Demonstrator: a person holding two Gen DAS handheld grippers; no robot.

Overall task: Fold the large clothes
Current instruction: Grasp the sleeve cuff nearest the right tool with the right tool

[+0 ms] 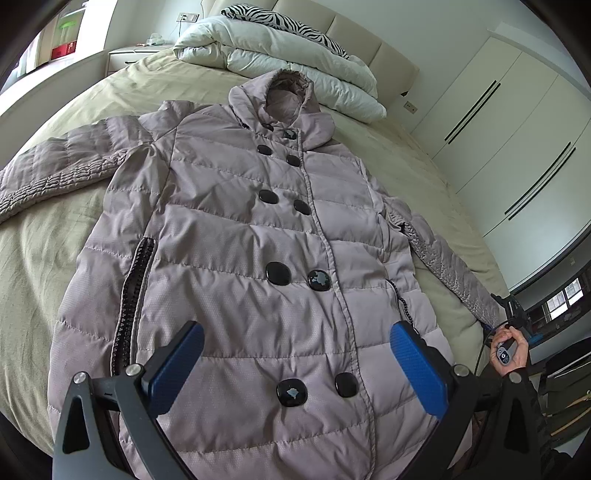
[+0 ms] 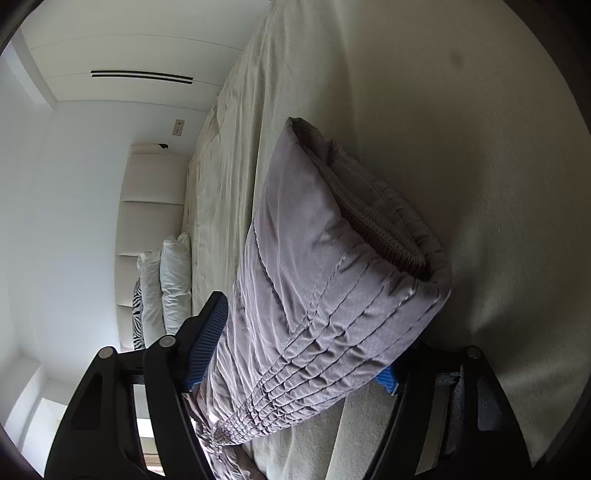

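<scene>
While the padded mauve coat lies face up and buttoned along the middle of the bed, its hood points toward 12 o'clock in the left wrist view and its hem runs off the frame at 6 o'clock. The left gripper hovers above the lower front of the coat with its blue fingers spread wide and nothing between them. One sleeve is stretched out flat toward 9 o'clock; the other sleeve trails toward 4 o'clock, where the person's right hand holds the second tool at the bed's edge. In the right wrist view the right gripper has that sleeve cuff between its two blue pads; the fabric fills the gap, so the fingers appear closed on it at a medium spread, though the far pad is mostly hidden. A folded white duvet and a zebra-print pillow sit at the head of the bed at 12 o'clock, beyond the hood. White wardrobe doors stand at 2 o'clock.
</scene>
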